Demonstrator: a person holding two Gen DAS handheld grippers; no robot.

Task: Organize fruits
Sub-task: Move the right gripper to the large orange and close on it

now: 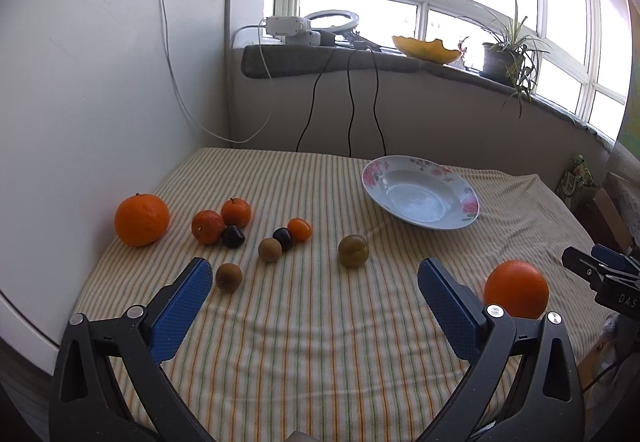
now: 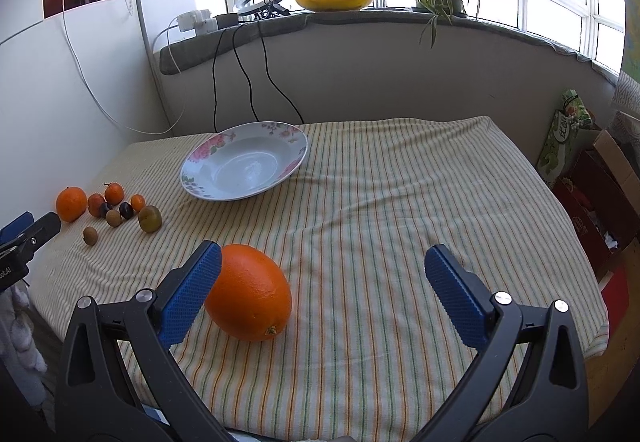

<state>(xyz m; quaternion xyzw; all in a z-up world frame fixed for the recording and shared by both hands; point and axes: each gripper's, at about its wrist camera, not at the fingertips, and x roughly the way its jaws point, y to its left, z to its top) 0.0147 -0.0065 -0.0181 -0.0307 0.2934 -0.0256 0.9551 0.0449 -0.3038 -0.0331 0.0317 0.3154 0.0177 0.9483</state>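
Right gripper jaws wide open, empty, left pad just beside big orange on striped cloth; firm, rollable, grip across middle; left gripper open, empty.

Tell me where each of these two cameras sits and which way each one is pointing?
Left wrist: rides the left gripper, looking along its open blue fingers at the small fruits and the large orange by the wall.
Right wrist: rides the right gripper, open, facing the windowsill; the big orange lies against its left finger.
Shared: the floral plate, the striped cloth, that big orange and each other's gripper tips.
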